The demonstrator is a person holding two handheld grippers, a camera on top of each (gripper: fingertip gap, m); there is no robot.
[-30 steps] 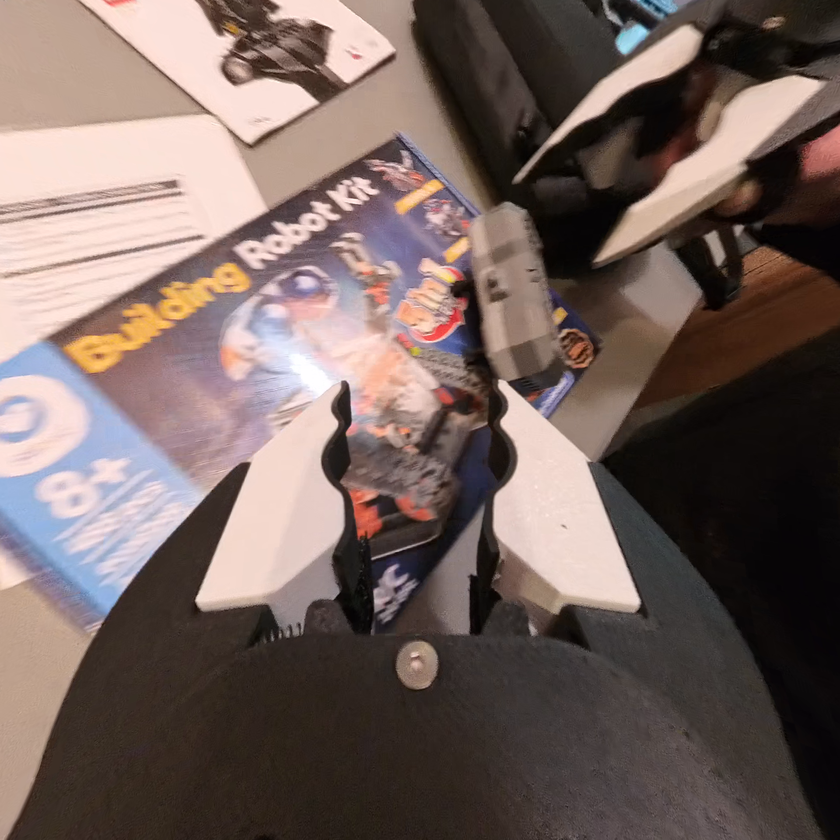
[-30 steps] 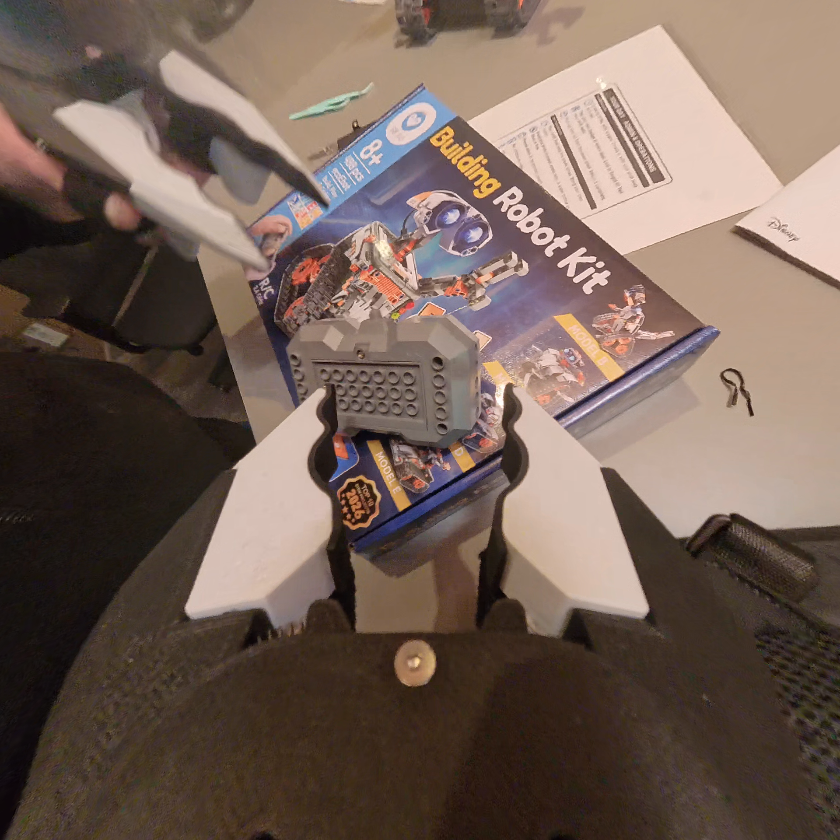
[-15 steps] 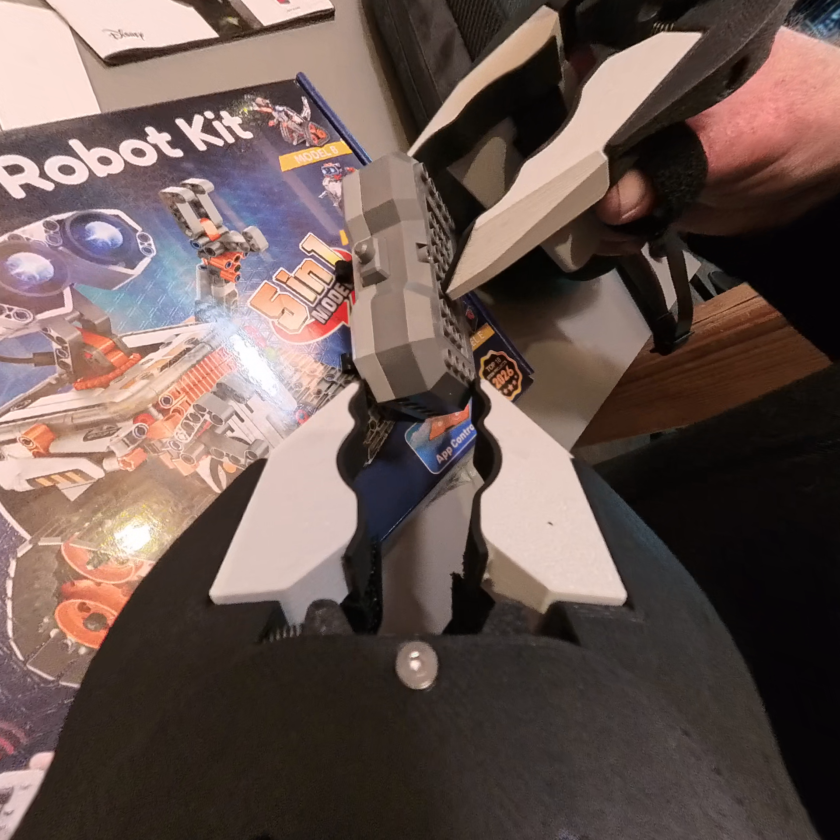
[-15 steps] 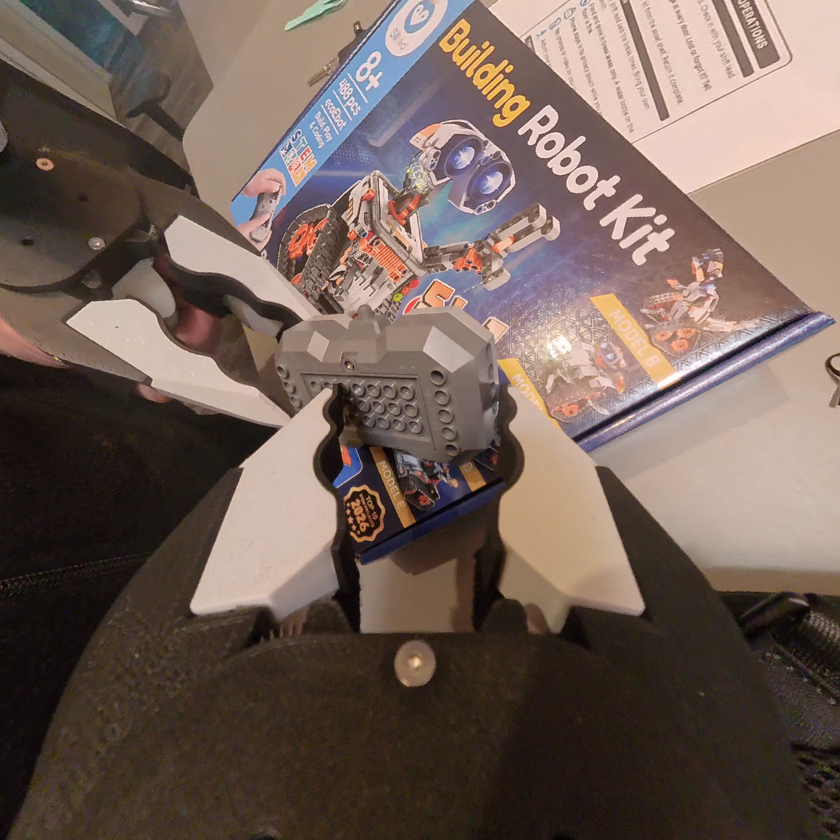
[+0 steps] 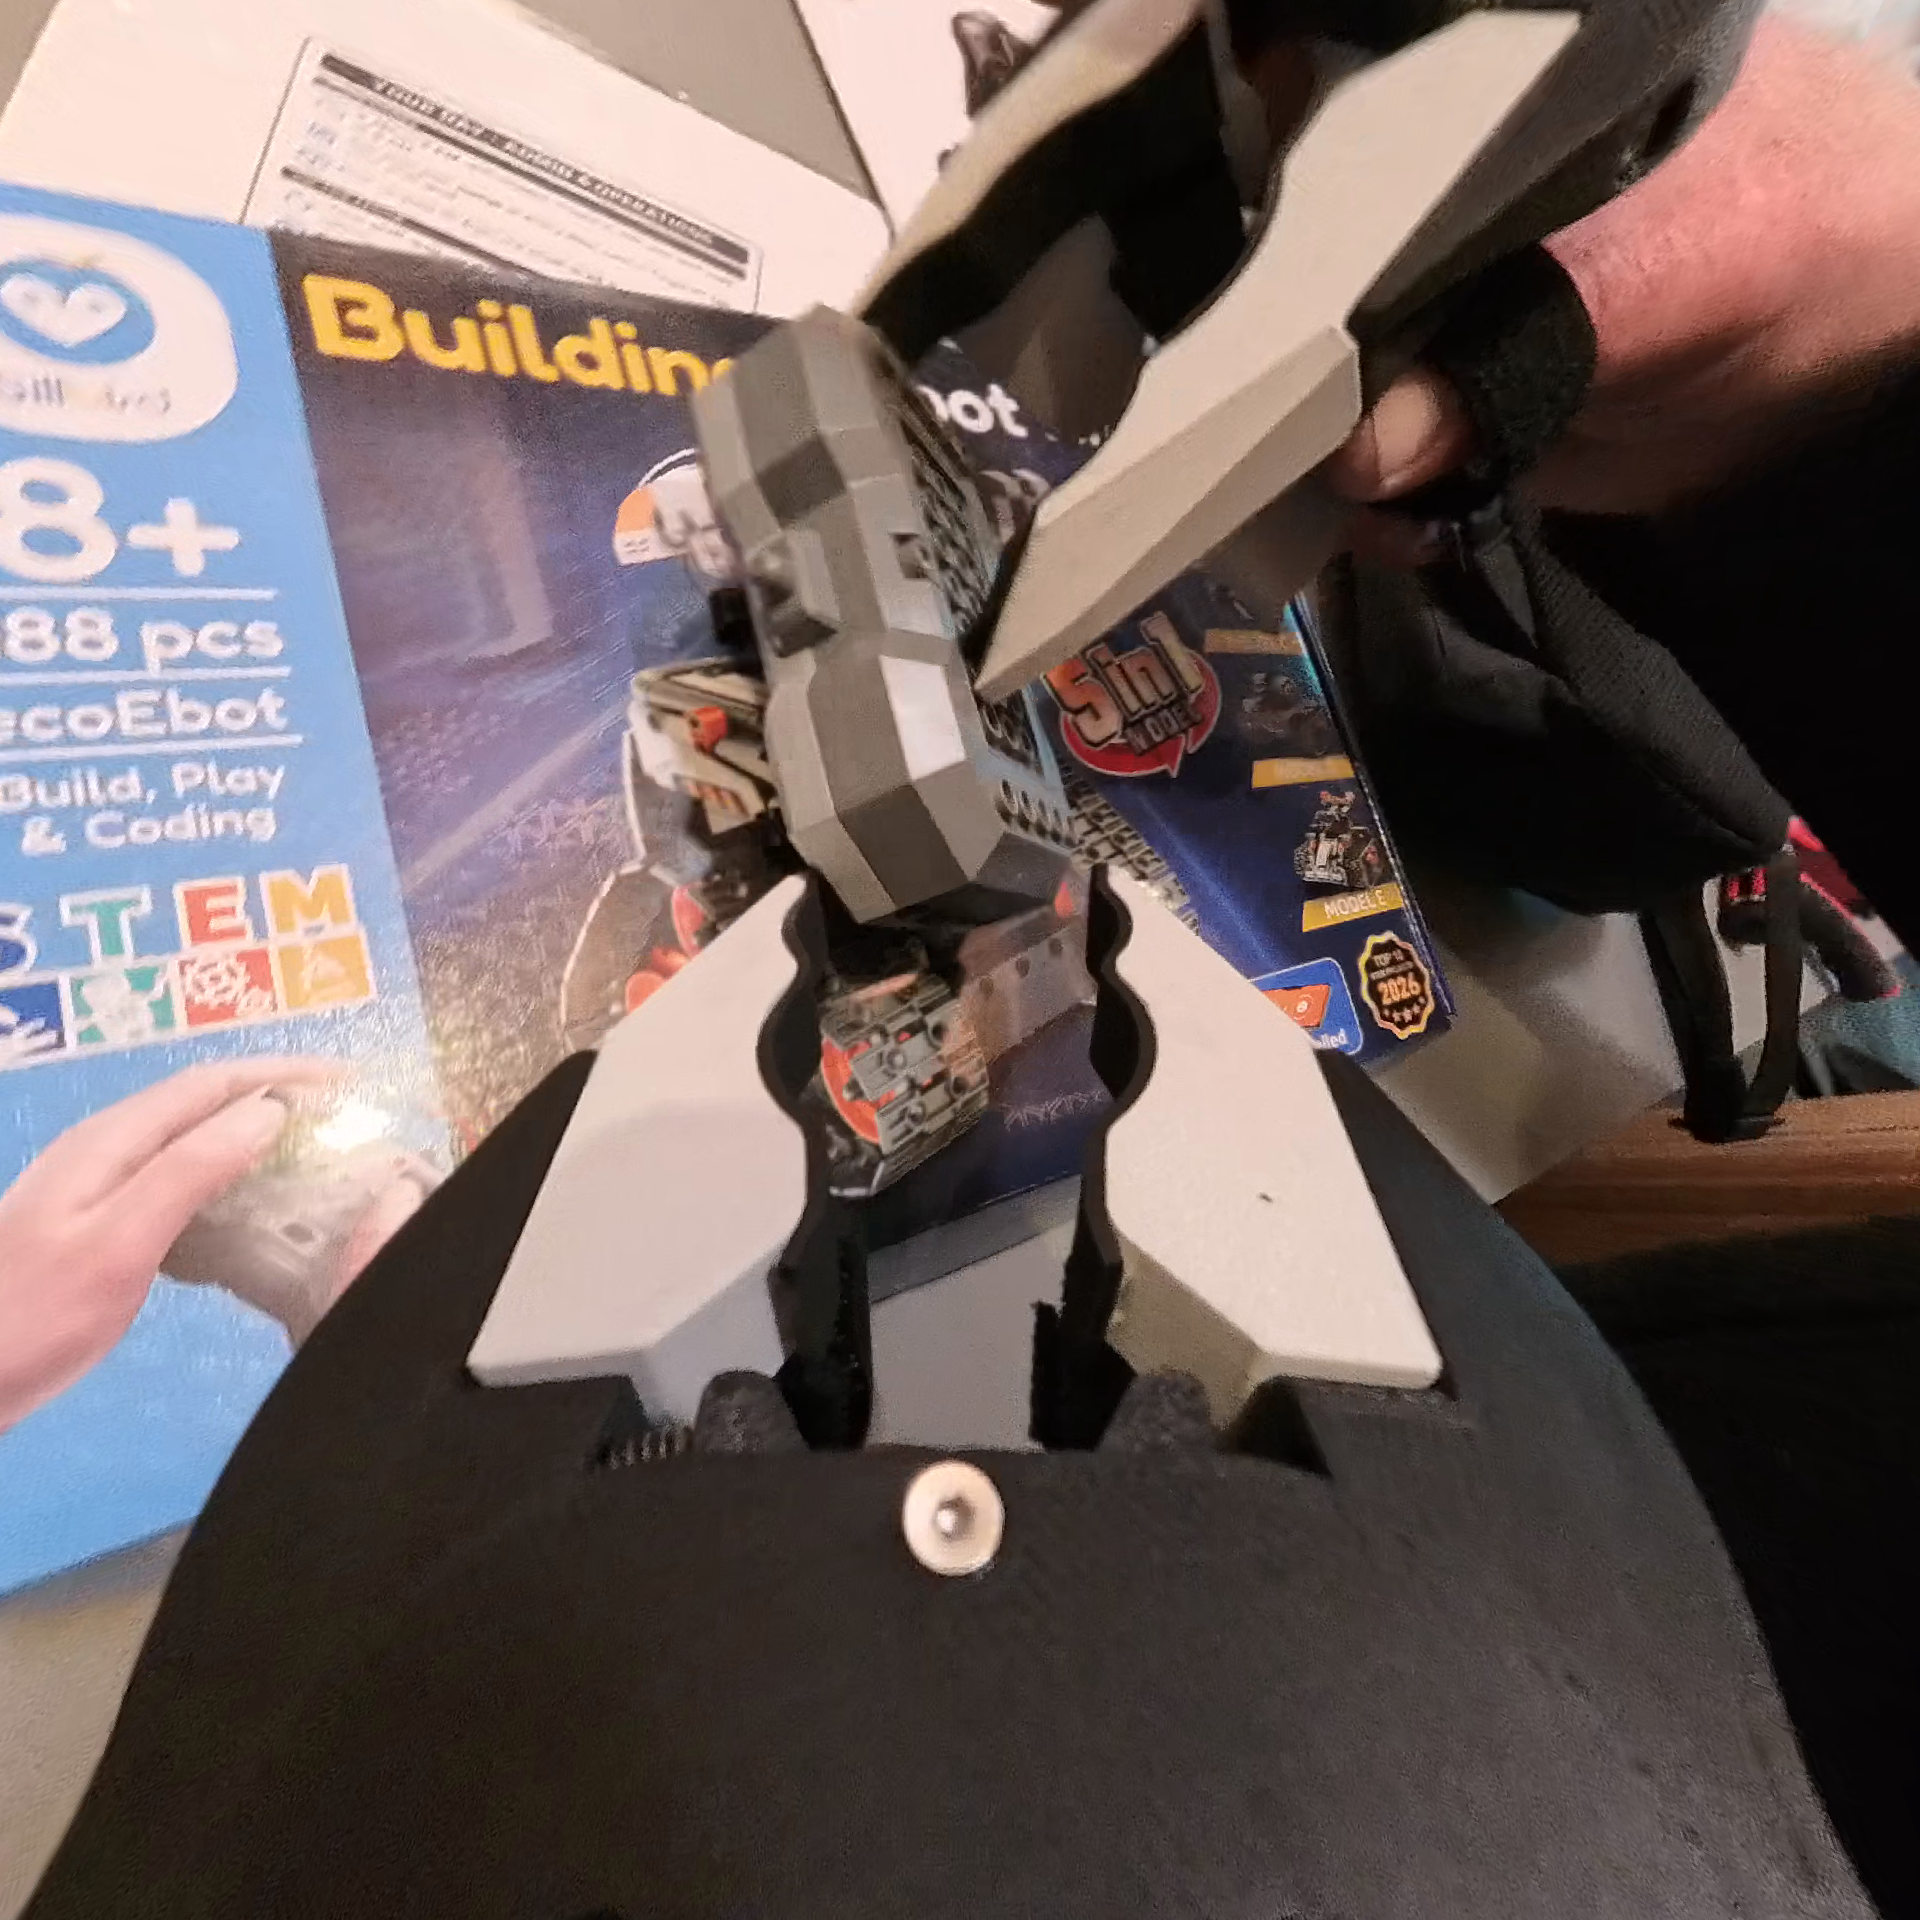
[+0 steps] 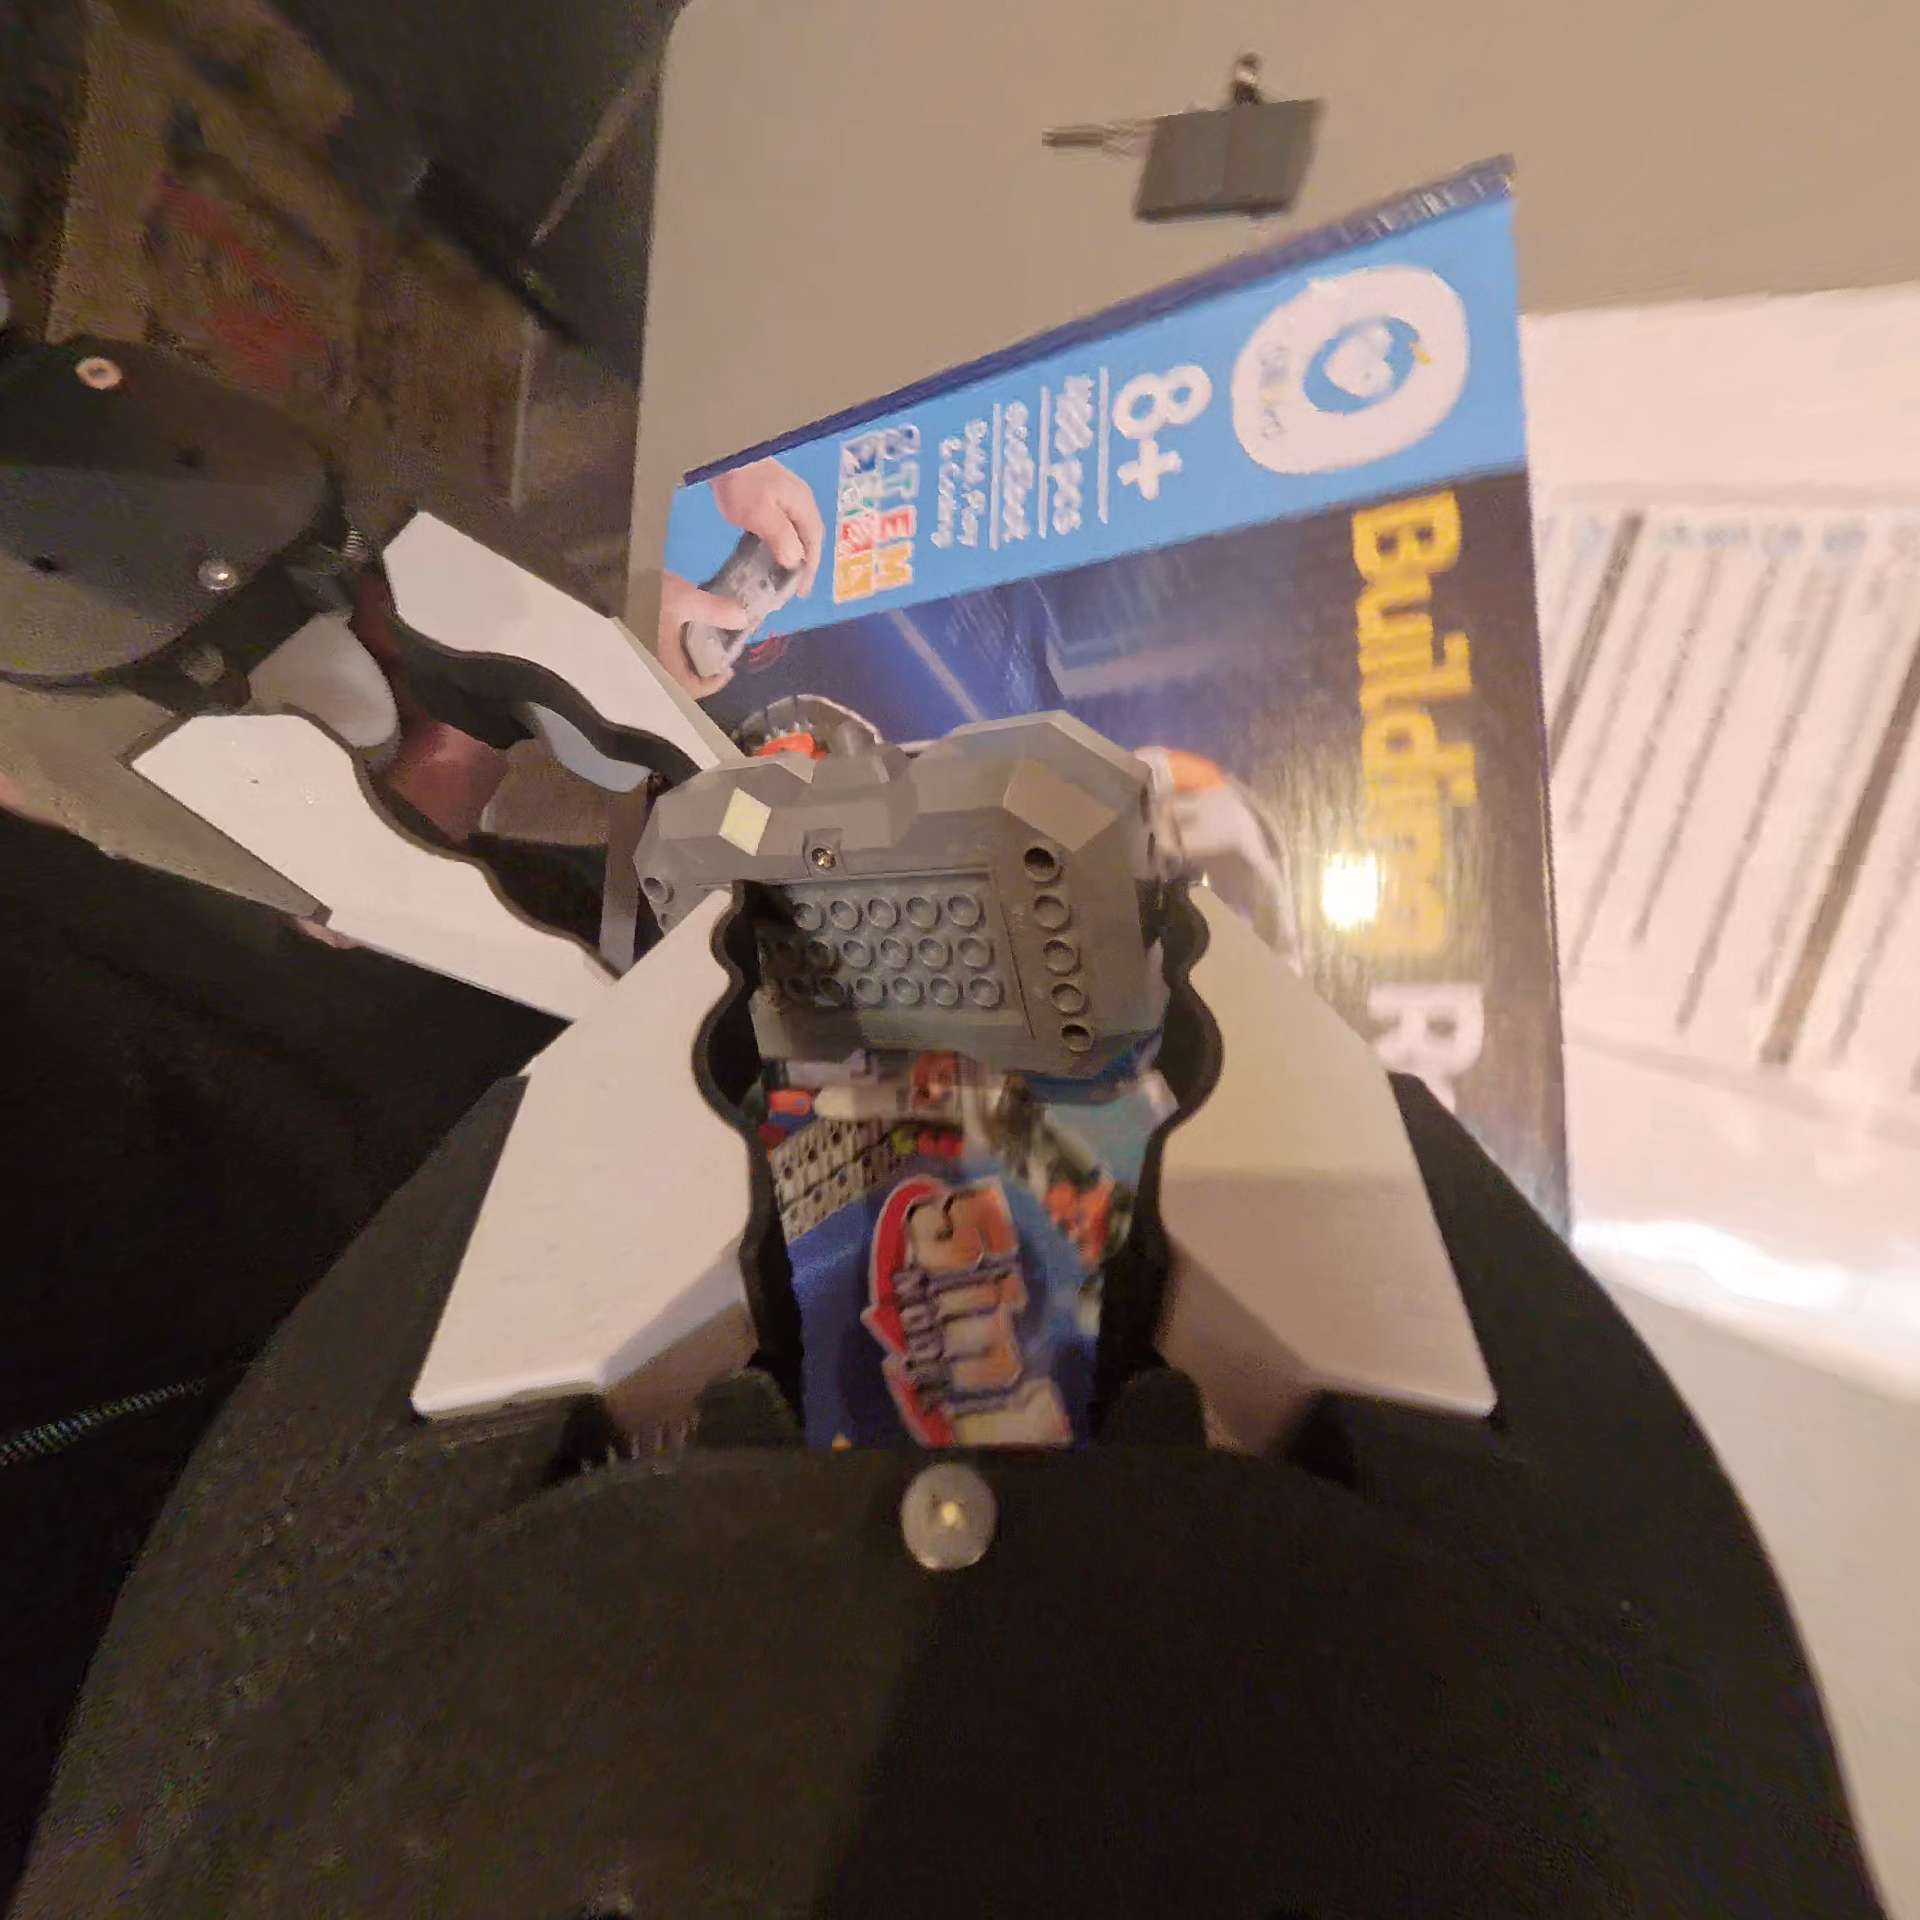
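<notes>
1. The right hand-held gripper (image 6: 951, 935) is clamped on a grey studded block (image 6: 914, 914), held in the air.
2. The left hand-held gripper (image 5: 951, 914) is narrowly parted, its tips at the block's lower end; contact is unclear.
3. Beneath lies a blue kit box (image 5: 436, 623) at the tabletop (image 6: 883, 187) edge, printed sheets (image 6: 1714, 727) beside it.

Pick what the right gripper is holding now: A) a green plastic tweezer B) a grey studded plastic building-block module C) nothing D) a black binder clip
B: in the right wrist view the right gripper has its fingers closed on the sides of the grey studded plastic building-block module, held above the blue robot-kit box; the left gripper is open just beneath it.
</notes>
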